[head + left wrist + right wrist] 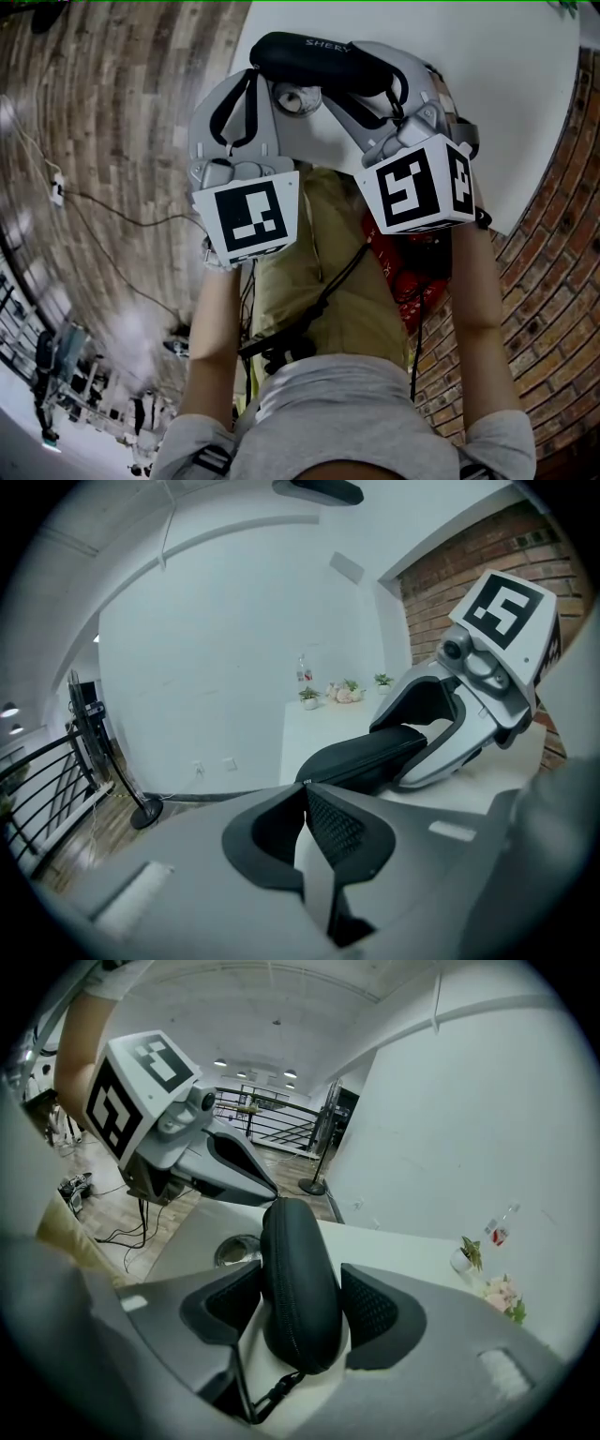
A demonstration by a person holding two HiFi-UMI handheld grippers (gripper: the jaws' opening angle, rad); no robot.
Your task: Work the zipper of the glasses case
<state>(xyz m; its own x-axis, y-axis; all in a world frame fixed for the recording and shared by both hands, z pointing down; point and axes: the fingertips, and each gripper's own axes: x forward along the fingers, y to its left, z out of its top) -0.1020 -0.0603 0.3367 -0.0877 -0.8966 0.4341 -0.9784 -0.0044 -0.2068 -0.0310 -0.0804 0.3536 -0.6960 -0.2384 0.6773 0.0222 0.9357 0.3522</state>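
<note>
The right gripper (pixel 300 1279) is clamped across the black glasses case (pixel 292 1232), which is held over the white counter (pixel 511 89) with a dark cord (pixel 267 1396) at the end nearest that gripper. The left gripper (pixel 306 791) has its jaws closed together, with the tips against the opposite end of the case; whether they pinch the zipper pull cannot be made out. Beyond the case, at the far edge of the counter, small potted plants (pixel 309 698) and a bottle (pixel 303 670) stand before a white wall (pixel 216 649), with a brick wall (pixel 450 583) to the right of the case.
</note>
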